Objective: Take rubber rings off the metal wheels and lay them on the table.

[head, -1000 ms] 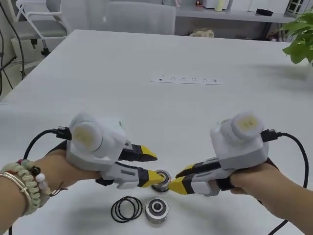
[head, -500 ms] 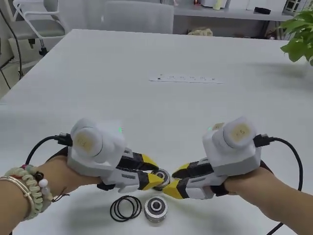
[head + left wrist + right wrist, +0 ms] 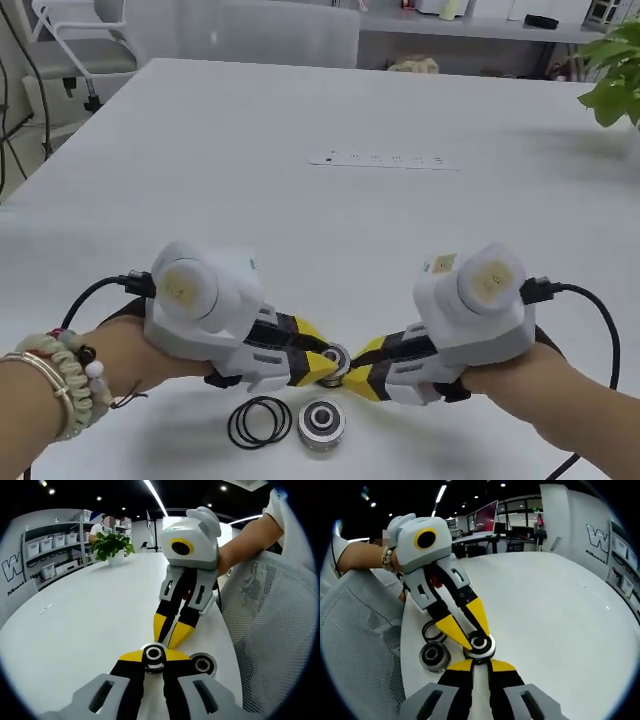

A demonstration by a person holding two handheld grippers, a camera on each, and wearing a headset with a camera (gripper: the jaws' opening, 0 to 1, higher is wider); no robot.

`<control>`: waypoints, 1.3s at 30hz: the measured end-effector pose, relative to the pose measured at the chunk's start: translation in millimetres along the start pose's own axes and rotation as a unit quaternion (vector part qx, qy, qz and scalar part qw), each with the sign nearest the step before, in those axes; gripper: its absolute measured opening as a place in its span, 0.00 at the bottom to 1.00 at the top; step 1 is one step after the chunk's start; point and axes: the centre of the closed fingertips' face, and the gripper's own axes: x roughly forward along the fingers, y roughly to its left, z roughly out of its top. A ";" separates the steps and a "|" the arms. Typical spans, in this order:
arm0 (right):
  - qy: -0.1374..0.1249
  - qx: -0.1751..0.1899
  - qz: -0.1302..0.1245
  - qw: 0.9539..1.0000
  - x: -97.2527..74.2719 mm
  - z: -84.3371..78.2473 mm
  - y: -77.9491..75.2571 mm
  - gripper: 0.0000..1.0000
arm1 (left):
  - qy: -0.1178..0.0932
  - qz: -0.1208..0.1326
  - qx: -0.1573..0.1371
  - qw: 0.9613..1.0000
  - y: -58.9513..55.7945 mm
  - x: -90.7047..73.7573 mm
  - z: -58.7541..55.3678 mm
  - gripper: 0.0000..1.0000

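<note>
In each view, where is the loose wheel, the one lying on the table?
Head view: loose wheel bottom centre, right of the rubber rings.
Left gripper view: loose wheel lower right of centre.
Right gripper view: loose wheel lower left.
Shared landmark: the held wheel next to it.

A large "W" opens a cut-off word on the wall sign (image 3: 11,569) (image 3: 599,539); the smaller line beneath it is illegible.

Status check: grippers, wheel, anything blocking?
Left gripper shut on small silver metal wheel. Right gripper shut at its rim; ring grip unclear. Loose black rubber rings and second silver metal wheel lie alongside, not obstructing.
</note>
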 end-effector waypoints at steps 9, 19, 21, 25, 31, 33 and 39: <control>-0.002 -0.027 -0.015 1.000 2.0 2.8 -3.6 0.00 | 0.005 -0.002 0.000 1.000 2.1 -2.7 -1.9 0.07; -0.012 0.017 -0.014 1.000 2.3 5.1 -7.1 0.00 | 0.012 -0.002 0.000 1.000 2.2 -5.6 -4.7 0.07; -0.020 0.039 -0.015 0.999 1.6 6.9 -9.1 0.00 | 0.014 -0.002 0.001 1.000 2.8 -6.2 -5.2 0.07; -0.045 0.117 -0.007 0.992 -1.0 11.1 -11.6 0.00 | 0.016 0.000 0.000 1.000 2.7 -6.6 -5.8 0.07; -0.064 0.174 0.008 0.983 -3.2 17.6 -9.5 0.00 | 0.018 0.000 0.002 1.000 2.3 -6.3 -5.7 0.07; -0.062 0.199 0.010 0.978 -3.6 18.9 -8.1 0.00 | 0.020 -0.002 0.008 1.000 2.1 -5.8 -5.6 0.07; -0.068 0.218 0.016 0.974 -4.6 21.1 -6.3 0.00 | 0.022 -0.001 0.009 1.000 1.5 -5.4 -5.6 0.07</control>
